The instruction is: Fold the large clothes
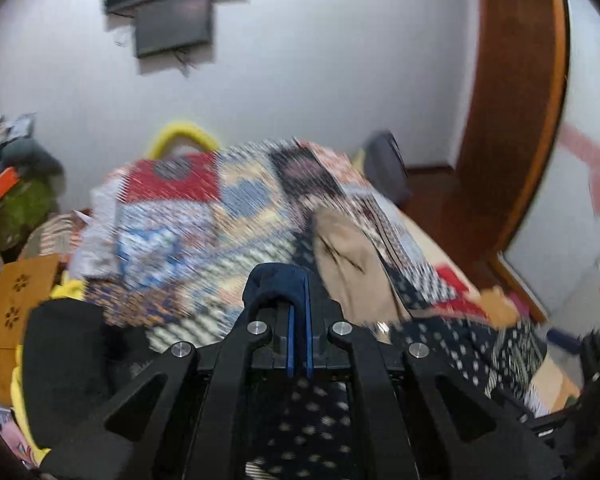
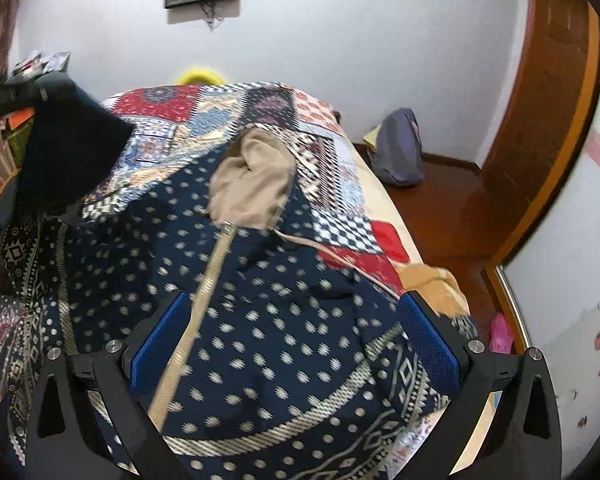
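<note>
We see the left gripper (image 1: 299, 300) clamped tight on a fold of one navy dotted garment (image 2: 260, 320), lifting it over the bed. The right gripper (image 2: 296, 334) hangs above that garment with jaws spread wide, holding nothing. The garment's tan hood (image 2: 252, 184) lies on one patchwork quilt (image 2: 332, 160). One grey bag (image 2: 400, 152) sits on the floor; two dark frames (image 1: 172, 20) hang on the wall.

Navy garment (image 2: 260, 312) up close, scattered with pale dots, cream geometric bands along its hem, beige lining (image 2: 252, 184) at the far end. Under it a patchwork bedspread (image 2: 204, 108): red, blue, white and orange blocks. Blue pads on black grippers (image 2: 296, 344). White wall (image 2: 340, 40) far, reddish-brown wood door frame (image 2: 556, 100) right, yellow handle (image 1: 182, 130) far.
</note>
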`<state>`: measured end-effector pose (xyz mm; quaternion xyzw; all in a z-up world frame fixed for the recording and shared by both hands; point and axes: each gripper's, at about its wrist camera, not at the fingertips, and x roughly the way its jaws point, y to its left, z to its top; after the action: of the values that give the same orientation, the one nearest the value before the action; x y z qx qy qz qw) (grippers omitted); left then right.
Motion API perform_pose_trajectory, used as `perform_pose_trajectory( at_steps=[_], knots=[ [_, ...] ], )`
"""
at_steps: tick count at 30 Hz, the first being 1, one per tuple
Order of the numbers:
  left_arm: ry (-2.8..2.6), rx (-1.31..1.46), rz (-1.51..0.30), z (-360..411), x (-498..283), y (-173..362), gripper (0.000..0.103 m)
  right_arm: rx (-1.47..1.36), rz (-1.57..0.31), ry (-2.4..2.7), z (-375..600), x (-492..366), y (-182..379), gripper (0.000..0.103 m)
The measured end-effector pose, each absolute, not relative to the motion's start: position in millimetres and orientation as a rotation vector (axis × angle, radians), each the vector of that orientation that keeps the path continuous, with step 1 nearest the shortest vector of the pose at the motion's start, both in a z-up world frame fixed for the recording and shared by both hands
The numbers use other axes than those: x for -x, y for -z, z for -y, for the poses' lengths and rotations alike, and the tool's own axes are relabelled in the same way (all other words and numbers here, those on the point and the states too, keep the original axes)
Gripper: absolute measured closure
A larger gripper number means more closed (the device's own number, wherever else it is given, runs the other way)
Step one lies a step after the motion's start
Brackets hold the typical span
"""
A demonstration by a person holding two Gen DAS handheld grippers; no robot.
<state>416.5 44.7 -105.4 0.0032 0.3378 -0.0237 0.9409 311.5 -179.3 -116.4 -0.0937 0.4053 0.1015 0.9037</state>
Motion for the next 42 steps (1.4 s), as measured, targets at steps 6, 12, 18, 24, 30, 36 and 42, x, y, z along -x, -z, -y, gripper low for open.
perform_pose_trajectory(
  at_steps=[6,12,18,24,30,36,42],
  knots=[
    [0.149,-0.062,-0.88,12,-429,179,0.1,0.189,-0.872,-0.162,206,-311,128,0.0],
    [0.252,-0.118,-1.045,51,-420,234,0.1,0.217,-0.908,-0.127,219,-308,140,0.0],
    [0.318,-0.075,-1.117,54,-402,235,0.083,0.235,-0.917,-0.133,221,-298,139,0.0],
    [0.3,-0.108,-1.032,20,-369,191,0.055,0.257,-0.897,-0.179,207,-291,126,0.0],
    [0.139,-0.073,-0.944,-61,-344,147,0.043,0.29,-0.87,-0.239,178,-290,119,0.0],
    [-0.037,-0.023,-0.969,-145,-325,154,0.04,0.345,-0.871,-0.344,131,-293,121,0.0],
    [-0.07,0.053,-1.072,-183,-312,202,0.04,0.398,-0.954,-0.482,81,-308,157,0.002]
  ],
)
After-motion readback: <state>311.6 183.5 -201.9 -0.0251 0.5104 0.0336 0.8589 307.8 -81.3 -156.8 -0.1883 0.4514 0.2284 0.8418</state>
